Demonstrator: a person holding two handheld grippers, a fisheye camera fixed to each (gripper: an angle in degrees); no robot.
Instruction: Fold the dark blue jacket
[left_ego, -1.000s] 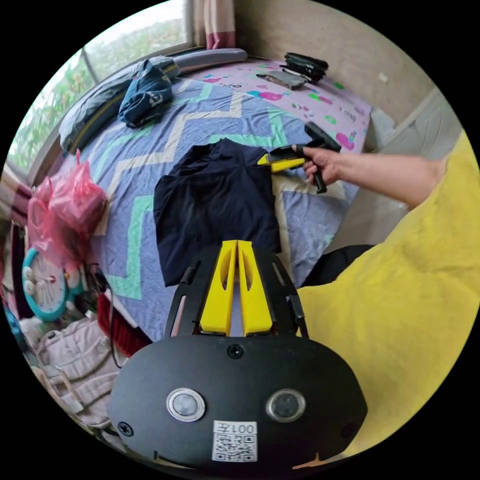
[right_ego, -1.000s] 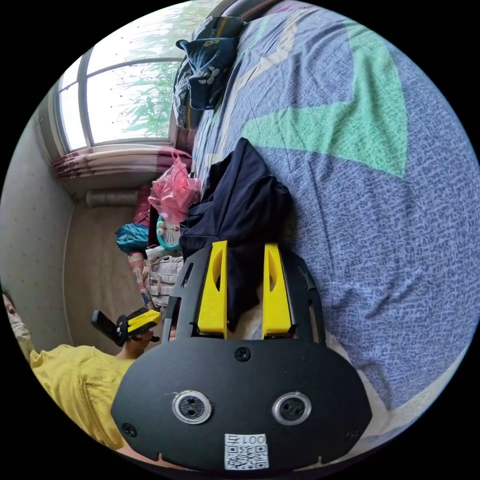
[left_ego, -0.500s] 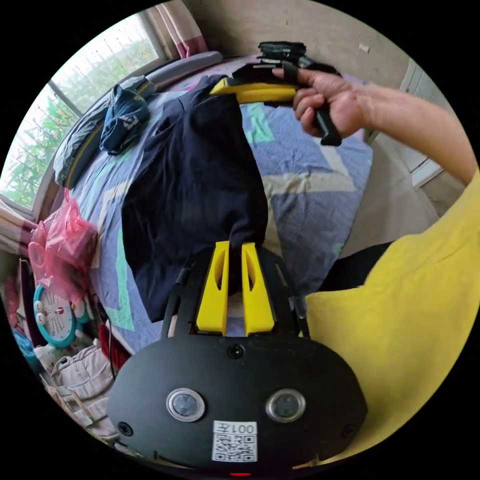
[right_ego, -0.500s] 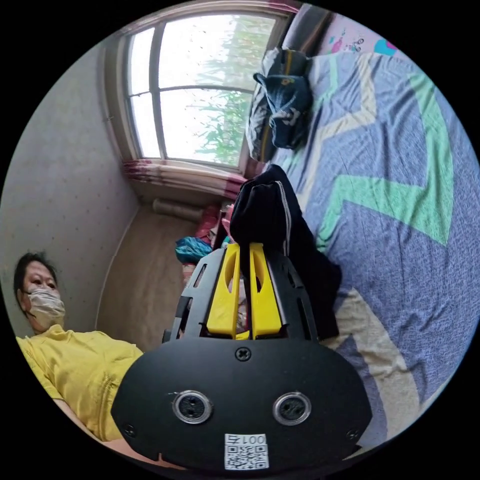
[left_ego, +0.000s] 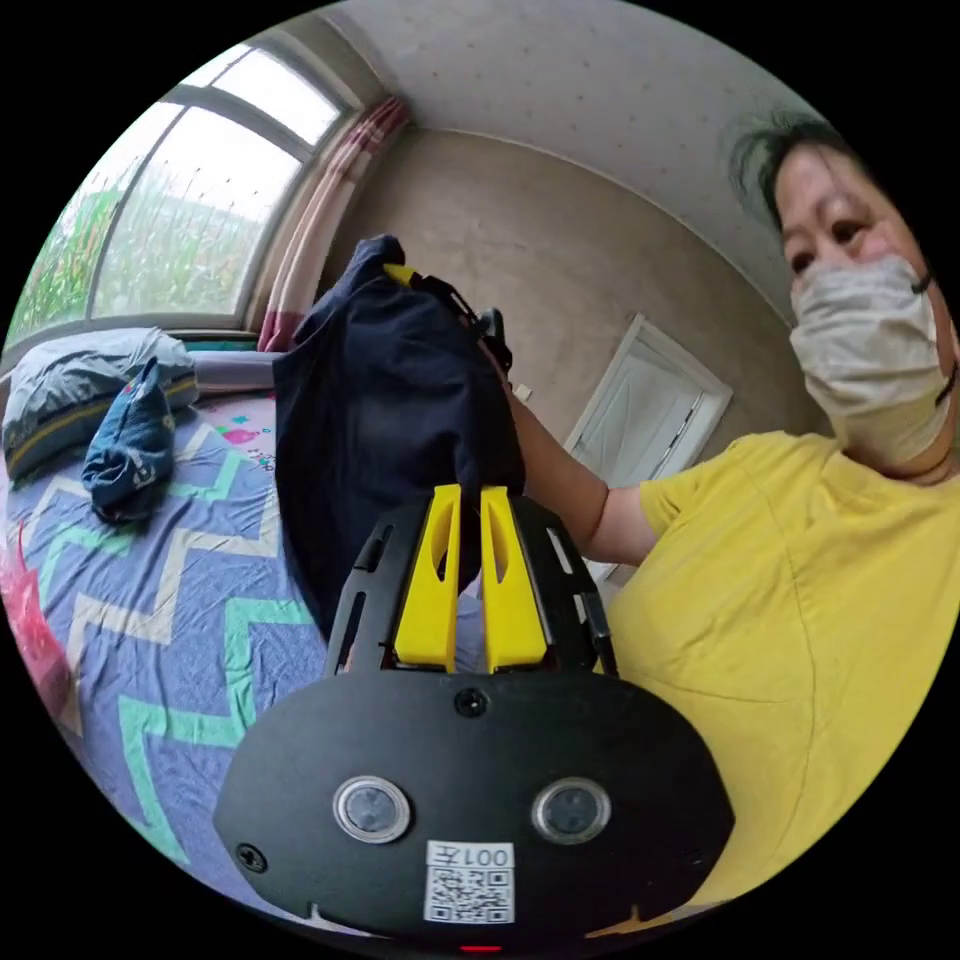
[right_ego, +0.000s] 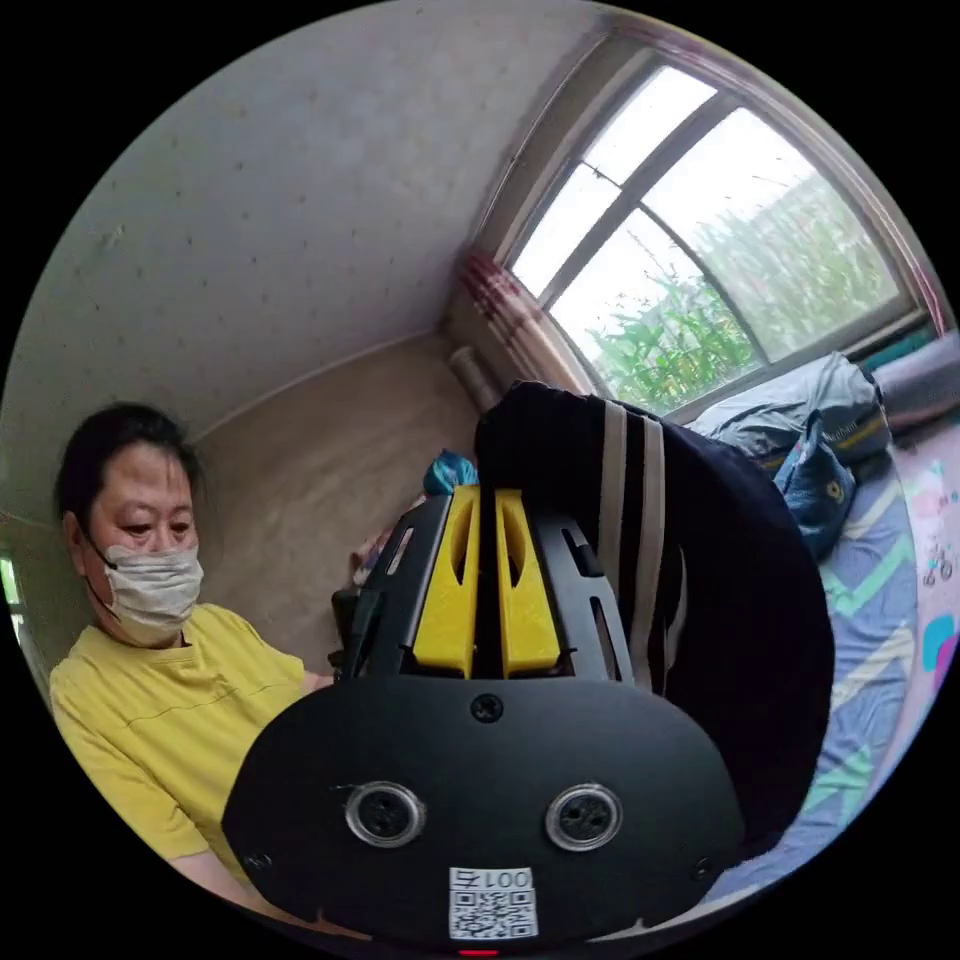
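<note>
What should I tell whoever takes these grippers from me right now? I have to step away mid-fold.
Left gripper: shut on the jacket, pinching one edge.
Right gripper: shut on the jacket too, at a part with pale stripes.
Jacket: lifted in the air above the bed, hanging between the two grippers, not flat.
Done: both grips are taken and the jacket is raised.
Left: no neat fold shows yet. Probably lay it back on the bed, smooth it, then fold it. Keep both grips closed until it is down.
Also on the bed: a crumpled blue garment near the window.

My left yellow two-jaw gripper (left_ego: 465, 492) pinches the dark blue fabric jacket (left_ego: 385, 420), hanging above the zigzag-patterned bedsheet (left_ego: 170, 620).
</note>
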